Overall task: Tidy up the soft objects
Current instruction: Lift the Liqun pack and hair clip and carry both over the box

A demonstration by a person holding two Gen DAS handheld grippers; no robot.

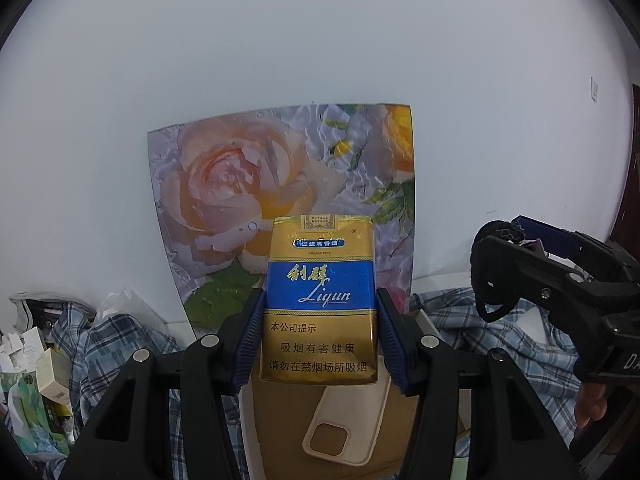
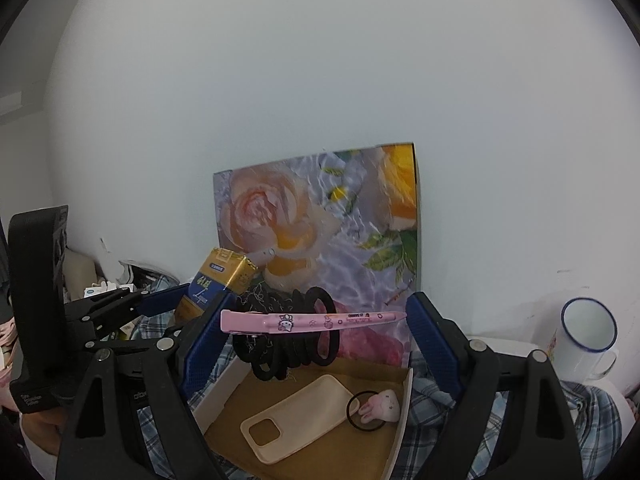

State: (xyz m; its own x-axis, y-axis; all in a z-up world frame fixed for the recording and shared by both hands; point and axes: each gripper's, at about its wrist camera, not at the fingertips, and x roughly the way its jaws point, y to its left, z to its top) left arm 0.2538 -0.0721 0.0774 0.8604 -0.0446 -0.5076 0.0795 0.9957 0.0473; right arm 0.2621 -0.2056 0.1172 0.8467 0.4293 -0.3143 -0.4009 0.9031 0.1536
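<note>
A gold and blue cigarette pack (image 1: 320, 300) stands upright between the blue pads of my left gripper (image 1: 320, 296), which is shut on its sides. In the right wrist view the same pack (image 2: 216, 284) has one cigarette poking out of its top. My right gripper (image 2: 320, 308) is shut end to end on a pink hair clip (image 2: 312, 320), and several black hair ties (image 2: 292, 344) hang from the clip. Both grippers hover over an open cardboard box (image 2: 328, 452). In the box lie a cream phone case (image 2: 296, 420) and a hair tie with a pink bunny (image 2: 380, 404).
The box's floral lid (image 1: 280, 184) stands upright against the white wall. Blue plaid cloth (image 1: 120, 352) surrounds the box. A white enamel mug (image 2: 588, 340) sits at the right. Small cartons and bags (image 1: 36, 368) pile up at the left. A person's fingers (image 1: 592, 404) grip the right handle.
</note>
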